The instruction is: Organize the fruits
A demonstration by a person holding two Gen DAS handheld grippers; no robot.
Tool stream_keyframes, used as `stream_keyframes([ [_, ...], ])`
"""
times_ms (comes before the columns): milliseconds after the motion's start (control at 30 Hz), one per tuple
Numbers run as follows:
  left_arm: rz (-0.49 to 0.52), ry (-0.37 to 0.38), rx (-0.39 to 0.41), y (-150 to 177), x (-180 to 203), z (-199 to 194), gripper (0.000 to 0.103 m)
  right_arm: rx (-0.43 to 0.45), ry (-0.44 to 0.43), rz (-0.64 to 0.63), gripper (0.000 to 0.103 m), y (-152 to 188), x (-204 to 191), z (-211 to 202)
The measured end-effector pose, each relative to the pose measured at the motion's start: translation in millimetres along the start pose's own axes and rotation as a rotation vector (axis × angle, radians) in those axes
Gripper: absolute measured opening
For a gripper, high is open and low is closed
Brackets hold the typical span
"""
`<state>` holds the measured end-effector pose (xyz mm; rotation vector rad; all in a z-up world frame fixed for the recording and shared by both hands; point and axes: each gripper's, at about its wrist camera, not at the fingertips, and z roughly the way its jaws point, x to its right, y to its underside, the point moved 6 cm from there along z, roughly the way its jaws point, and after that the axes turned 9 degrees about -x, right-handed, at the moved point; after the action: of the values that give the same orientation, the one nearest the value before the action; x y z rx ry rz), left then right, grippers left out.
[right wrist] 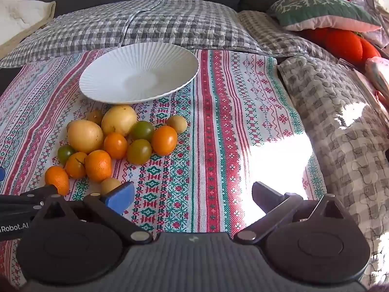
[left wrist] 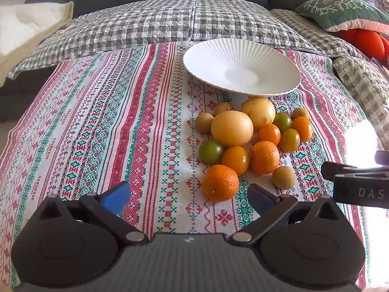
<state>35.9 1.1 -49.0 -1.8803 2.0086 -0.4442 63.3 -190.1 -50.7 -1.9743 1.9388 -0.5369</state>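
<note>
A white ribbed plate [left wrist: 243, 56] [right wrist: 138, 65] lies bare on the patterned tablecloth. Just in front of it sits a heap of fruit: two large yellow fruits [left wrist: 232, 128] [right wrist: 85, 135], mandarins [left wrist: 220, 182] [right wrist: 98, 165], orange and green tomatoes [left wrist: 211, 152] [right wrist: 164, 140] and small brown fruits [left wrist: 283, 177]. My left gripper [left wrist: 188, 194] hovers open, low and left of the heap, nothing between its fingers. My right gripper [right wrist: 194, 196] is open too, to the right of the heap over bare cloth, holding nothing.
The striped tablecloth [left wrist: 109, 126] covers a surface in front of a sofa with a checked quilt [left wrist: 170, 22]. A green cushion [right wrist: 323, 12] and a red plush item [right wrist: 345, 41] lie at the back right. Bright sunlight glares on the cloth [right wrist: 279, 160].
</note>
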Motion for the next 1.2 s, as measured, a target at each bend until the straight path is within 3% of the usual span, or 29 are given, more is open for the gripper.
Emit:
stream_keyframes([
  [1200,0.012,0.022,-0.036,5.0,4.7,-0.3,0.087,-0.009,0.003,-0.011,0.103,0.2,-1.2,1.0],
])
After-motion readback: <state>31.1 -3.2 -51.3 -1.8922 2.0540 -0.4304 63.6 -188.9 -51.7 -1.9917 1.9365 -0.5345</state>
